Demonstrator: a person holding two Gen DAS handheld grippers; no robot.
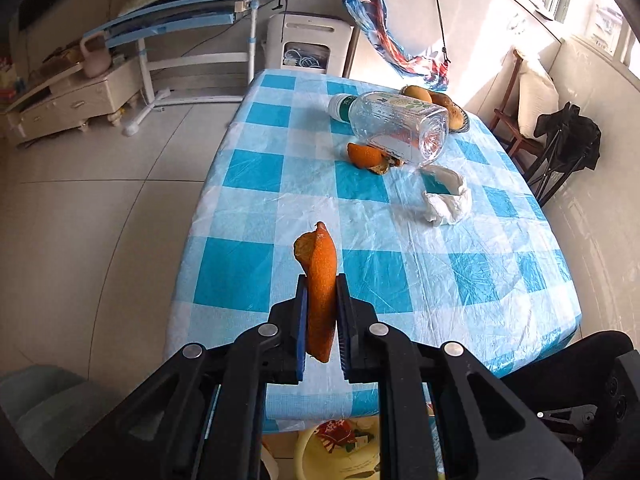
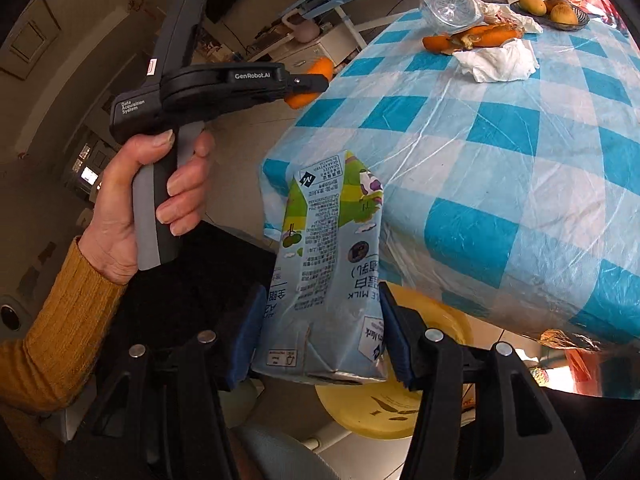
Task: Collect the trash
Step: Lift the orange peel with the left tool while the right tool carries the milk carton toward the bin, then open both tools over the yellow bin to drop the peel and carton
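Note:
My left gripper (image 1: 322,286) is shut on a piece of orange peel (image 1: 320,280) and holds it above the near end of the blue-checked table (image 1: 400,280). The right wrist view shows the same gripper (image 2: 316,82) with the peel (image 2: 318,70) at the table's left corner. My right gripper (image 2: 320,304) is shut on a light-blue milk carton (image 2: 332,264), held below the table edge above a yellow bin (image 2: 384,412). On the table lie a clear plastic bottle (image 1: 400,124), more orange peel (image 1: 366,156) and a crumpled white tissue (image 1: 448,200).
A dish of fruit (image 1: 444,108) stands at the table's far end. The yellow bin (image 1: 340,452) with wrappers sits on the floor under the near edge. A black chair (image 1: 568,148) stands to the right. A blue desk (image 1: 180,20) and white cabinet (image 1: 68,104) are across the tiled floor.

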